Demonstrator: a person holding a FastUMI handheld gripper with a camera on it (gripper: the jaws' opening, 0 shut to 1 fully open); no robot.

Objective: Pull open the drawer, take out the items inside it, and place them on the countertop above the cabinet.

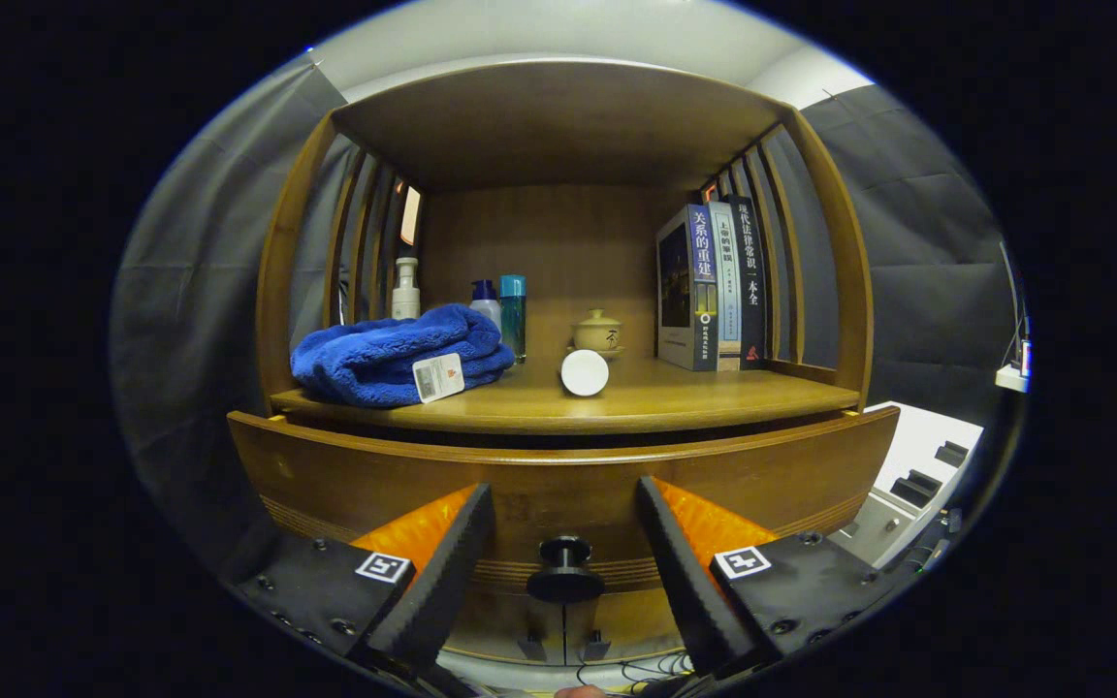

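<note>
A wooden cabinet faces me. Its drawer front [403, 475] is pulled out a little from under the countertop [694, 397], leaving a dark gap along the top. The drawer's round black knob [564, 572] sits between my fingers, low down. My gripper [564, 504] is open, one finger on each side of the knob, neither touching it. On the countertop lie a folded blue towel [394, 361] with a white tag on the left, and a white cylinder [585, 372] on its side in the middle. The drawer's inside is hidden.
At the back of the shelf stand a white pump bottle [406, 289], two small bottles [500, 305] and a lidded ceramic cup [597, 332]. Three upright books [714, 286] lean at the right. A white device [917, 475] sits beyond the cabinet's right side. Slatted side walls enclose the countertop.
</note>
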